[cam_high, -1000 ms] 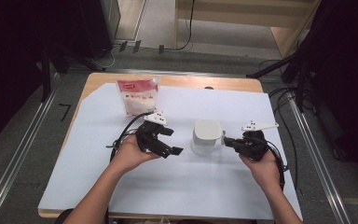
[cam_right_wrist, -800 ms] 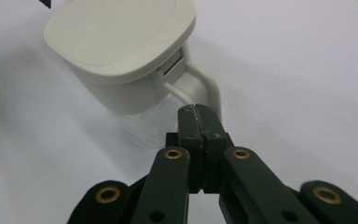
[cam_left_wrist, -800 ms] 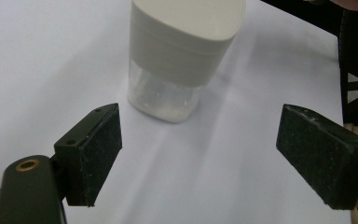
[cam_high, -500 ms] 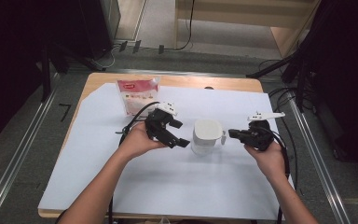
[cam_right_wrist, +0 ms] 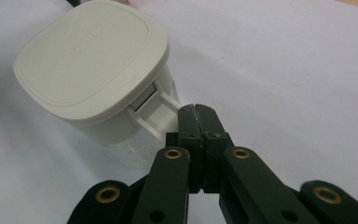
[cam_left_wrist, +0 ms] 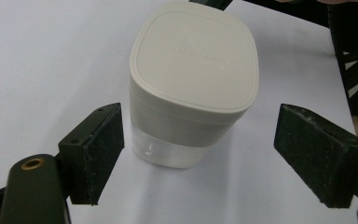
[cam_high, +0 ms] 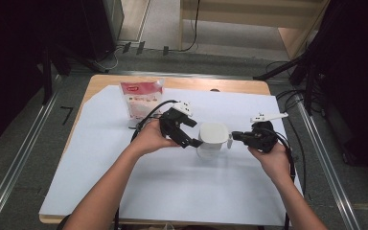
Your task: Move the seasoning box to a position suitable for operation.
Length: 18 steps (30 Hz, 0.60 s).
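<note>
Standing mid-surface, the jar [cam_high: 212,139] now has both hand-held grippers closer than a second ago. The left hand-held gripper [cam_left_wrist: 198,156], jaws spread, brackets it without touching; the right hand-held gripper [cam_right_wrist: 196,117], pressed together, meets the lid tab [cam_right_wrist: 161,103]. Opening the lid seems next.

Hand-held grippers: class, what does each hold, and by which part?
Right hand-held gripper: shut at the latch tab of the white-lidded clear container; a grip cannot be confirmed. Left hand-held gripper: nothing.

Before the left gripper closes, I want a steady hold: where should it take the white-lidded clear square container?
Probably the white lidded clear container at its white upper band, jaws on opposite flat sides. The open left gripper already straddles it; the latch tab faces the shut right gripper.
</note>
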{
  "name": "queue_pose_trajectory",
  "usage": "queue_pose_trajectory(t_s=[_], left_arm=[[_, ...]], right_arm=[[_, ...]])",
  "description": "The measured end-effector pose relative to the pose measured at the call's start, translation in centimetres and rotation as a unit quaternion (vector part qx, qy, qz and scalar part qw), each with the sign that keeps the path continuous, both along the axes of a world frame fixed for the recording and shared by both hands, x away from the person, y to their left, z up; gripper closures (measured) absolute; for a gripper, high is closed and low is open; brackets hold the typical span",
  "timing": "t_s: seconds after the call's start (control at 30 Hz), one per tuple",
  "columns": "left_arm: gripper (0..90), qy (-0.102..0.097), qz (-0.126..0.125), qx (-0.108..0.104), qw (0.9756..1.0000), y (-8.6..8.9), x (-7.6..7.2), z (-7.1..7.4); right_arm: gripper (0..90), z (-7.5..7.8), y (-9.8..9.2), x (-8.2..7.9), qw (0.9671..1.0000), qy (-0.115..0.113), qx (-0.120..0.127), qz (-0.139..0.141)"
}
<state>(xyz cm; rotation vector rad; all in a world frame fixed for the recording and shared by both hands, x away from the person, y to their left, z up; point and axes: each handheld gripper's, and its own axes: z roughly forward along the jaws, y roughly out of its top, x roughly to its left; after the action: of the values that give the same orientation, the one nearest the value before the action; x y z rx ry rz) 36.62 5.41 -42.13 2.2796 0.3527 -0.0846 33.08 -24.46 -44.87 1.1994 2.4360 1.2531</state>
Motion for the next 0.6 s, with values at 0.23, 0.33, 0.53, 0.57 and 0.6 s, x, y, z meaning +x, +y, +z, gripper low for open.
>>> queue_pose_trajectory(t_s=[0.23, 0.33, 0.53, 0.57, 0.6], left_arm=[[14.7, 0.017, -0.012, 0.011, 0.9997, -1.0, 0.6, -1.4], [14.8, 0.016, -0.013, 0.010, 0.9997, -1.6, 0.8, -1.7], [16.3, 0.018, -0.019, -0.007, 0.9996, -2.0, 1.2, -2.2], [16.2, 0.018, -0.019, -0.007, 0.9996, -2.0, 1.2, -2.2], [16.2, 0.017, -0.020, -0.007, 0.9996, -2.0, 1.2, -2.2]], right_arm=[[90.0, -0.1, 0.1, 0.0, 1.0000, 0.003, 0.005, -0.003], [90.0, -0.1, 0.1, 0.0, 1.0000, 0.002, 0.006, -0.003], [90.0, -0.1, 0.2, -0.1, 1.0000, 0.001, 0.004, -0.003], [90.0, -0.1, 0.2, -0.1, 1.0000, 0.001, 0.004, -0.003], [90.0, -0.1, 0.2, -0.1, 1.0000, 0.001, 0.004, -0.003]])
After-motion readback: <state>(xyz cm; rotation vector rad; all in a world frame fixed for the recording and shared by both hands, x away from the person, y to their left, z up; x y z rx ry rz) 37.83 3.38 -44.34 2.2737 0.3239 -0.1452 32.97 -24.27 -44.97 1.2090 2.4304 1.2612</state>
